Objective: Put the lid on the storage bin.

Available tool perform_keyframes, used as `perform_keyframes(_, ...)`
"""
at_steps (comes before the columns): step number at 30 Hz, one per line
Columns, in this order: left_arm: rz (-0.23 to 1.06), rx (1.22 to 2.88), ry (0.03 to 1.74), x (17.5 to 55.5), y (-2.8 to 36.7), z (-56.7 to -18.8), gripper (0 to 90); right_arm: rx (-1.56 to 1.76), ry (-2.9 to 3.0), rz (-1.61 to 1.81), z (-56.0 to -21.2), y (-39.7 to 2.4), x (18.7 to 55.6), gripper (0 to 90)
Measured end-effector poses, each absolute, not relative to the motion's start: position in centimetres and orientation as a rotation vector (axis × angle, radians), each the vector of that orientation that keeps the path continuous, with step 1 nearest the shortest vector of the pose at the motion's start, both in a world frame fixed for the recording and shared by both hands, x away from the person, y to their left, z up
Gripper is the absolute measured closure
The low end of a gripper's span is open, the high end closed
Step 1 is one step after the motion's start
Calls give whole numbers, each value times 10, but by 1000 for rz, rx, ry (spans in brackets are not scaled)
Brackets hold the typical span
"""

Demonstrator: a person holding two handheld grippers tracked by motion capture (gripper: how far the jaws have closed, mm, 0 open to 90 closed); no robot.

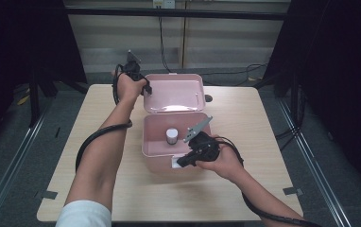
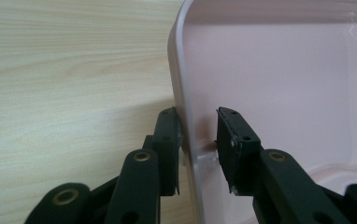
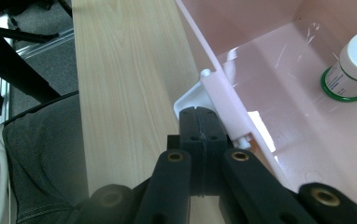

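Right gripper sits at the near front wall of the pink box, jaws pressed together just beside the white latch, nothing between them. Left gripper straddles the raised lid at its left edge: rim between the jaws, left pad touching the outer face, right pad slightly clear of the inner face, so not pinching. Box stands mid-bench, small white-capped jar inside.
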State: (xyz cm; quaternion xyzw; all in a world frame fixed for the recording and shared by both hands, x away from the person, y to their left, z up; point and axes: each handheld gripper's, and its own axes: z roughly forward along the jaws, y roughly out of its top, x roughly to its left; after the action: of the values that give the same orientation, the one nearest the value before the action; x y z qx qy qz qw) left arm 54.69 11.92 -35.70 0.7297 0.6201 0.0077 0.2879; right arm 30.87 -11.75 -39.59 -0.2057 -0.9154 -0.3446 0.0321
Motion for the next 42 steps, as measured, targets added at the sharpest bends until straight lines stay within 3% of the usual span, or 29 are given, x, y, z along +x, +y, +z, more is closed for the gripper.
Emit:
perform_keyframes(18, -19, 1943, 1670, 545, 129, -332, 734, -646, -2802, -1062, -396, -117, 313, 900)
perform_keyframes(20, -27, 1979, 1693, 545, 131, -328, 876, -648, -2812, -1064, -395, -117, 313, 900)
perform_keyframes(42, -37, 2042, 1709, 541, 132, -312, 881, -666, -2789, -1049, -395, -111, 315, 900)
